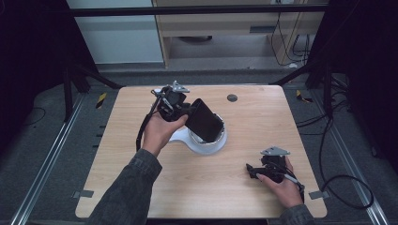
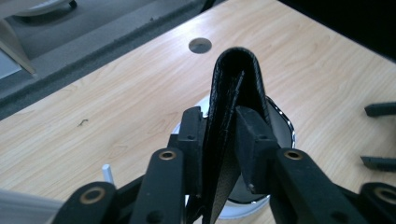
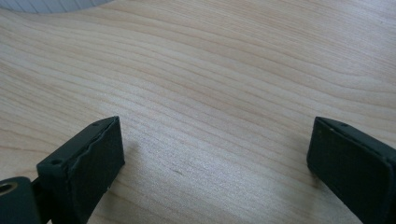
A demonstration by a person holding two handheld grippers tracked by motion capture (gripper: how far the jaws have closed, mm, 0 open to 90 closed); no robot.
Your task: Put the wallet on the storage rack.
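Left gripper (image 1: pixel 187 114): seen in the left gripper view clamped on a folded black leather wallet (image 2: pixel 233 121), one pad on each face, the fold edge pointing away from the camera.
Wallet location: held in the air at about the table's centre, tilted, directly over a white scale (image 1: pixel 206 140) with a round metal-rimmed platform; in the high view the wallet's (image 1: pixel 203 120) lower corner was seen close to that platform, and contact could not be judged.
Right gripper (image 1: pixel 253 169): rested at 4 o'clock on the wooden table (image 1: pixel 263 117), its jaws spread wide with only bare wood between them in the right gripper view.
Other item: a small round metal insert (image 1: pixel 232 98) was set in the tabletop at 12 o'clock.
Step judged: the wallet was probably being set onto the scale.
Risk one: the wallet could be released while still tilted, so it could slide off the rim onto the table.
Risk two: the smooth leather could slip between the pads, because only one end was pinched.
Risk three: the light scale could be nudged off position if the wallet were pressed down at an angle.
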